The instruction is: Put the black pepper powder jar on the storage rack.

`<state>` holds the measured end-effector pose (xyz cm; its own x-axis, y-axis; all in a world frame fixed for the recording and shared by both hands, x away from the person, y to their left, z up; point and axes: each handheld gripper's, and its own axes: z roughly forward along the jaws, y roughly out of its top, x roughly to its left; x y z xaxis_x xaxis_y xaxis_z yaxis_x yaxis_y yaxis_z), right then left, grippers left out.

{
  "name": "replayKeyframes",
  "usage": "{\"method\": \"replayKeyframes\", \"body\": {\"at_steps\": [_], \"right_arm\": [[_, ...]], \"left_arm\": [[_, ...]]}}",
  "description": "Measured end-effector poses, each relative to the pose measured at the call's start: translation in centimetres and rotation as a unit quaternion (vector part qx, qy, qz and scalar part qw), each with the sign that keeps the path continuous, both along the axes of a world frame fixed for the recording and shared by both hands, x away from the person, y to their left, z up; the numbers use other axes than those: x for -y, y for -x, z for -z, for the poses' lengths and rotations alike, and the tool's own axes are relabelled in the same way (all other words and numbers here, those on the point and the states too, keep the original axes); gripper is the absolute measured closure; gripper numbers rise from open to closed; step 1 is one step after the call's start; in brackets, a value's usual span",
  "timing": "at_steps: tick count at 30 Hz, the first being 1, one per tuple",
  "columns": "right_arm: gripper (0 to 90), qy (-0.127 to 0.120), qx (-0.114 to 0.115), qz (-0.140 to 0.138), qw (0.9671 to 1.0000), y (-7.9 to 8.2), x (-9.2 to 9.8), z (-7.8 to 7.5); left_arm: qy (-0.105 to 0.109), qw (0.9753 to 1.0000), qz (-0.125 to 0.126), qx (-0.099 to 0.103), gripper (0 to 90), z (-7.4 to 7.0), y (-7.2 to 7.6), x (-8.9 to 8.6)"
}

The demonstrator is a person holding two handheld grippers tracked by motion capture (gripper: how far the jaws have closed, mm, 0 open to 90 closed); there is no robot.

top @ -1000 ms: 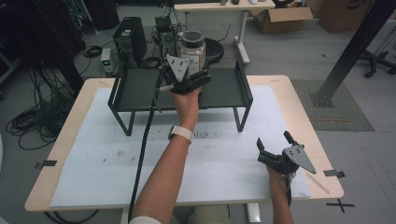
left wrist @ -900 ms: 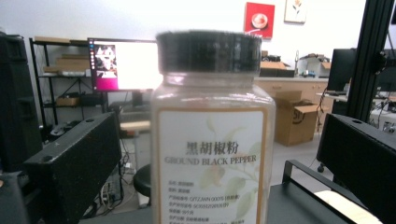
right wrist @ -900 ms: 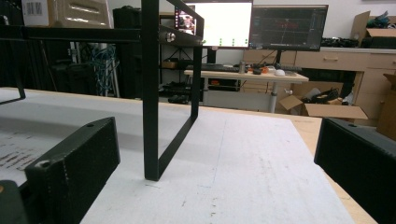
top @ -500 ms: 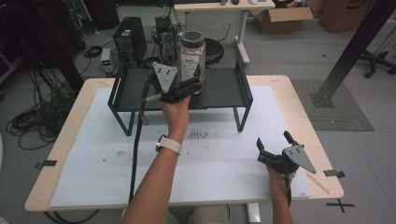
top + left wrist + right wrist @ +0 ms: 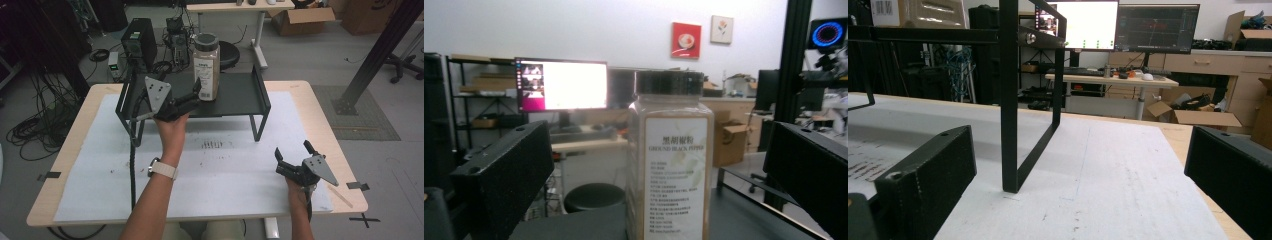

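Jar [image 5: 206, 66] of ground black pepper stands upright on the black rack [image 5: 240, 97], near the middle of its top shelf, dark lid on. The rack sits at the far side of the table [image 5: 320, 115], on a white sheet [image 5: 240, 170] that covers most of the tabletop.

The left gripper [image 5: 192, 97] is held out over the near edge of the rack, just left of the jar and close to it, with its jaws wide apart. In the left gripper view the jar [image 5: 670, 155] stands straight ahead between the two jaws, its label facing the camera, and neither jaw touches it. The grey plate on top of this gripper tilts up toward the left, and its cable hangs down past the forearm to the near table edge.

The right gripper [image 5: 292, 157] rests low at the near right of the table, well apart from the rack and the jar. Its jaws are also wide apart and hold nothing. In the right gripper view the rack's right leg [image 5: 1009, 100] stands on the sheet [image 5: 1118, 175] ahead, between the jaws but farther off.

Faint dark marks [image 5: 214, 145] show on the sheet just near of the rack.
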<state>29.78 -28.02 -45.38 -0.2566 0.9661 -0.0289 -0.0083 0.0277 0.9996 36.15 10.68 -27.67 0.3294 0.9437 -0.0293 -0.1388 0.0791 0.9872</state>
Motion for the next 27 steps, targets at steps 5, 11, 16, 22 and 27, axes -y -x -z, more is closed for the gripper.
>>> {"method": "replayKeyframes", "body": {"at_steps": [5, 11, 16, 22, 27], "right_arm": [[0.0, -0.001, 0.001, 0.0, 1.0, 0.0, 0.0, 0.0], [0.0, -0.002, 0.001, -0.001, 1.0, 0.0, 0.0, 0.0], [0.0, -0.001, 0.0, -0.001, 1.0, 0.0, 0.0, 0.0], [0.0, 0.001, 0.001, 0.0, 1.0, 0.0, 0.0, 0.0], [0.0, 0.003, 0.001, 0.0, 1.0, 0.0, 0.0, 0.0]], "left_arm": [[-0.008, 0.9999, -0.008, 0.005, 0.3, 0.3, 1.0, -1.4], [-0.015, 0.9997, -0.016, 0.013, 0.3, 1.3, 2.4, -2.7], [-0.027, 0.9993, -0.021, 0.016, 0.2, 2.3, 3.4, -4.1], [-0.023, 0.9993, -0.024, 0.016, 0.3, 3.5, 4.5, -6.3], [-0.036, 0.9989, -0.023, 0.017, 0.2, 4.5, 5.2, -8.0]]}}
